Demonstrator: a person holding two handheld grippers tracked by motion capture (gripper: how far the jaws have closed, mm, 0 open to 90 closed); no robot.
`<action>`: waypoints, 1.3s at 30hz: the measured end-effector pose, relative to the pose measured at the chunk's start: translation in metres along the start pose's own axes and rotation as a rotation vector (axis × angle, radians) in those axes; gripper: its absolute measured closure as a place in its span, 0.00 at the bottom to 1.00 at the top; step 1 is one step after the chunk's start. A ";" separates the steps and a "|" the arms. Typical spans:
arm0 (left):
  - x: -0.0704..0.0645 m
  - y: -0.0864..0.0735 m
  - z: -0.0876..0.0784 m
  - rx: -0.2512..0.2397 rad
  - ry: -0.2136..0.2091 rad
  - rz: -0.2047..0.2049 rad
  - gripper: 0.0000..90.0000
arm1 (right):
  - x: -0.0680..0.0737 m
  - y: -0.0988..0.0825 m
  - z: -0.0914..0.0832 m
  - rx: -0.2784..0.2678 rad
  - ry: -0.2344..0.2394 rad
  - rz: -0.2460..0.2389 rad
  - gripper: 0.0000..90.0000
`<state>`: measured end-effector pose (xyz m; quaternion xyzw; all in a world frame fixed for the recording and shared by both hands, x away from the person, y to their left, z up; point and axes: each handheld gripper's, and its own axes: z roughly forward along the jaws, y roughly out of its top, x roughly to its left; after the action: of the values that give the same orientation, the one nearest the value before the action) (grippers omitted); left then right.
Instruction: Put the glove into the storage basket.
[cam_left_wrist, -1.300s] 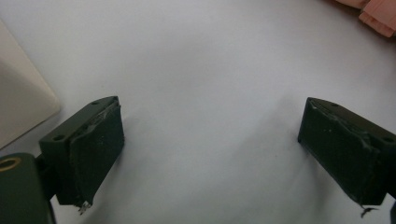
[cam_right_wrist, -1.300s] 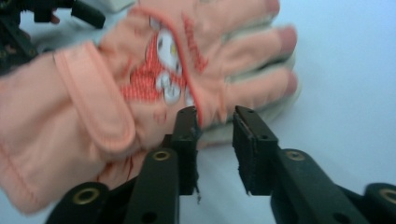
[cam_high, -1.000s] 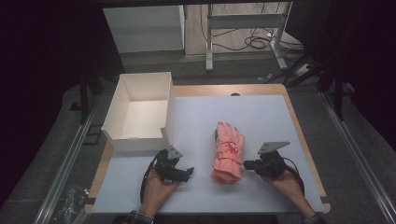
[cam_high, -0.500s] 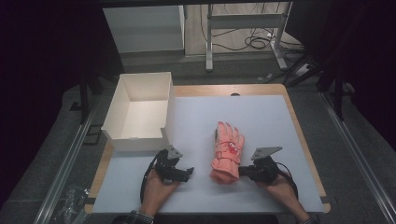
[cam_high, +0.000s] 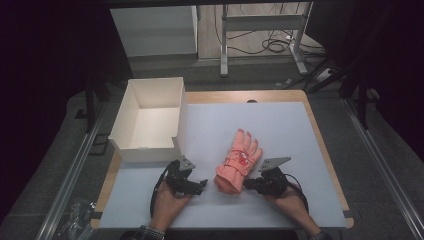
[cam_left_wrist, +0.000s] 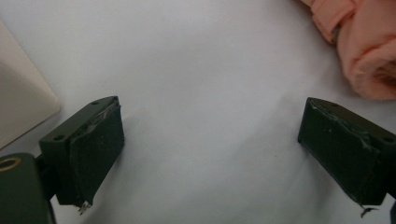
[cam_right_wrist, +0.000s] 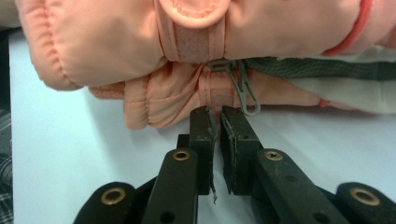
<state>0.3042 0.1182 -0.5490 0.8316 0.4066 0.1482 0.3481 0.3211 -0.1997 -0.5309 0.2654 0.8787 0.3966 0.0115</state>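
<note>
The pair of pink ski gloves (cam_high: 239, 161) is seen stacked near the front edge of the surface (cam_high: 280, 125), right of its middle, cuffs toward the person and fingertips pointing to the far edge. Compared with the picture a second ago, the right gripper (cam_high: 248, 184) has been brought in from the right, across and slightly down, until its tip meets the cuff end of the gloves; the gloves themselves have not been shifted. In the right gripper view its fingers (cam_right_wrist: 204, 135) are seen almost together, with a narrow gap, and they have just been opening a little; the tips rest against the wrist strap of the lower glove (cam_right_wrist: 210, 91), beside a small grey clip (cam_right_wrist: 243, 86), but whether any fabric is pinched cannot be told. It is judged that a grasp at the cuff is being prepared, so a lift has not yet begun.

The left gripper (cam_high: 199, 186) is held where it was, near the front edge left of the gloves, its fingers (cam_left_wrist: 95, 149) wide apart over bare surface with nothing between them.

Farther back, at the far left corner, a white cardboard box (cam_high: 131, 145) stands open; nothing is seen inside it. It is judged the likely destination for the gloves.
</note>
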 end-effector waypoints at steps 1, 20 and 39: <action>0.000 0.000 0.000 0.000 0.000 0.000 0.08 | 0.001 0.001 0.002 -0.002 0.001 0.001 0.91; 0.000 0.000 0.000 0.002 0.004 0.002 0.07 | 0.010 0.016 0.023 -0.011 0.005 -0.010 0.88; 0.000 0.001 0.000 0.009 -0.002 -0.005 0.07 | -0.013 -0.002 -0.010 -0.043 -0.188 0.013 0.65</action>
<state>0.3049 0.1182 -0.5486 0.8323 0.4089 0.1451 0.3451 0.3292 -0.2142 -0.5280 0.3067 0.8633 0.3888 0.0973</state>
